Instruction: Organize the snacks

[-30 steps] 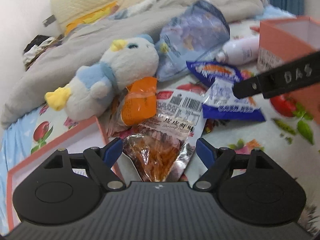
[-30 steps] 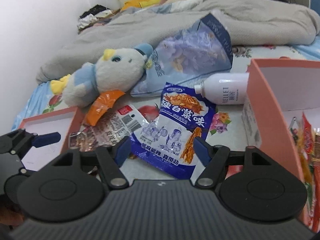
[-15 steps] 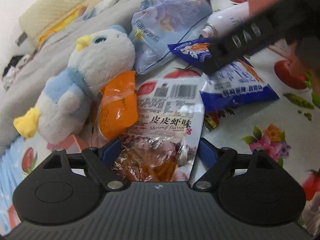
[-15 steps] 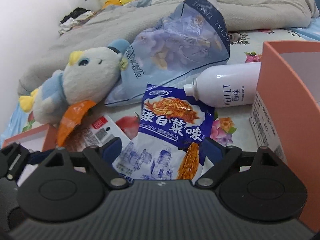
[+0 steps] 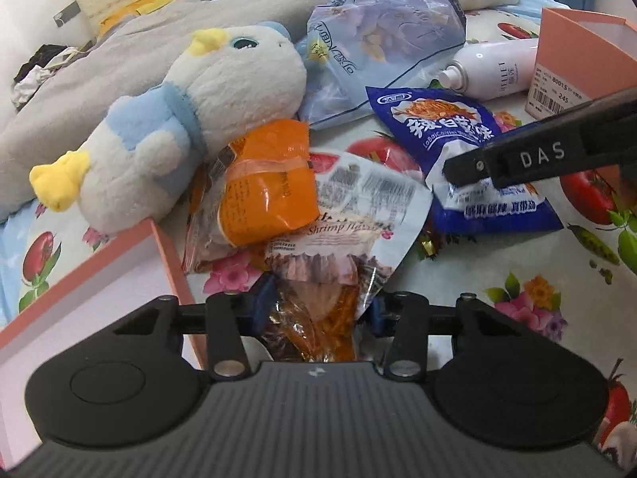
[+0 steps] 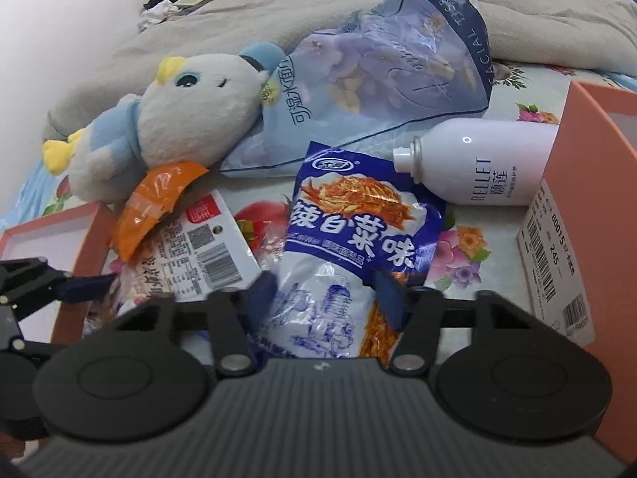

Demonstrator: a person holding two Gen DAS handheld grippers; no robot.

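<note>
Shrimp packet (image 5: 350,215) lies straight ahead of the left claw (image 5: 316,308) on the bed, long axis running away along the fingers, near end crumpled between the blue pads. Jaws pinched in on that end, so holding it, by my read. Orange packet (image 5: 266,183) overlaps its left side, plush bird (image 5: 187,119) behind. Pink box lid (image 5: 167,247) just left.

Right view: blue packet (image 6: 354,235) lies dead ahead of the right claw (image 6: 324,292), long axis along the fingers, near end between the pads. Jaws narrowed onto it; firm hold unclear, probably gripping. Pink box (image 6: 573,183) sits just right, the likely drop spot. White bottle (image 6: 485,163) behind.
</note>
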